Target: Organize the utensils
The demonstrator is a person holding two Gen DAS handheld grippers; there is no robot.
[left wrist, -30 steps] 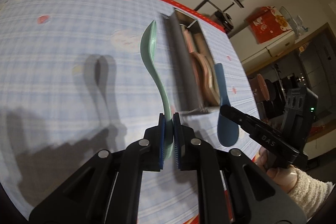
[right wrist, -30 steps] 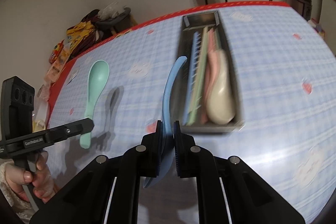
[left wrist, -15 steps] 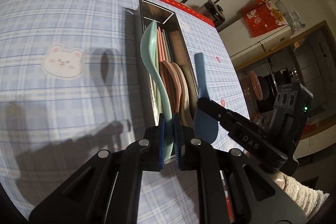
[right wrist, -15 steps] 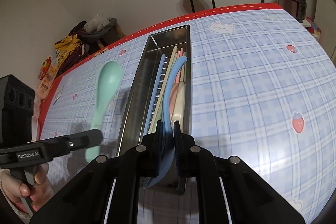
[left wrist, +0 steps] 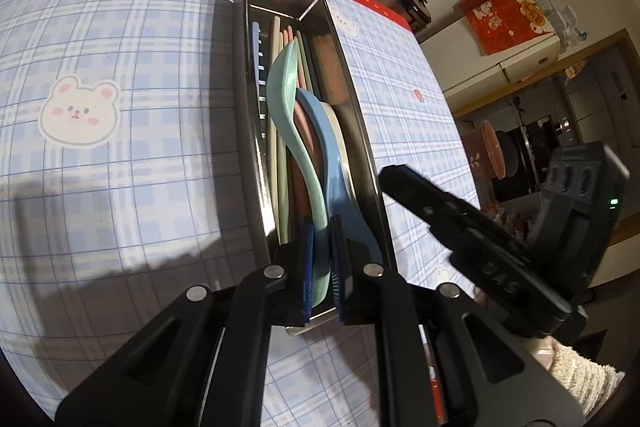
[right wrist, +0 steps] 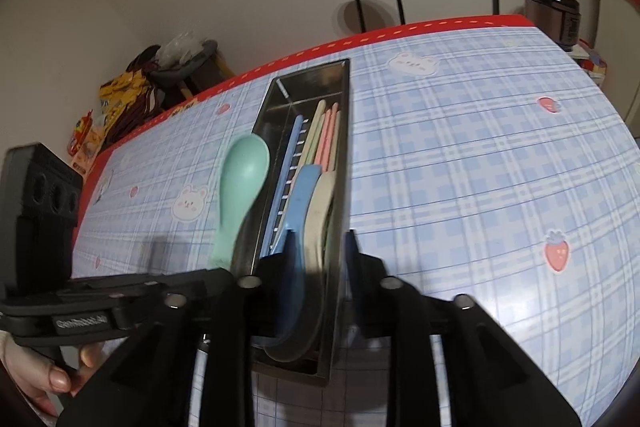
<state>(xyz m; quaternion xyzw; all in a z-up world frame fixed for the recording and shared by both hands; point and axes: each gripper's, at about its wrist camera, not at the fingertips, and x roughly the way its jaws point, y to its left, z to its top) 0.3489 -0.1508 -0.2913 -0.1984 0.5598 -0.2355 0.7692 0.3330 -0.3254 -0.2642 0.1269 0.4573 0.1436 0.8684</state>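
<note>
Worktop (left wrist: 120, 187) under blue checked cloth; long metal tray (left wrist: 362, 131) lies lengthwise ahead, so handles drop in parallel. Left hand-held gripper (left wrist: 320, 267) pinches green spoon (left wrist: 280, 95) above tray, poised for release. Right hand-held gripper (right wrist: 320, 247) jaws just opening, spread; blue spoon (right wrist: 298, 203) freed, resting in tray among others.

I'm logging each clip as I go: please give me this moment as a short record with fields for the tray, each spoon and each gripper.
tray: long metal tray on the plaid tablecloth, already holding chopsticks and spoons
green spoon: green spoon clamped by its handle in the left gripper, above the tray
blue spoon: blue spoon lying in the tray, between the right gripper's pads, not pressed
left gripper: shut on the green spoon
right gripper: right gripper has just been opening; jaws apart
</note>
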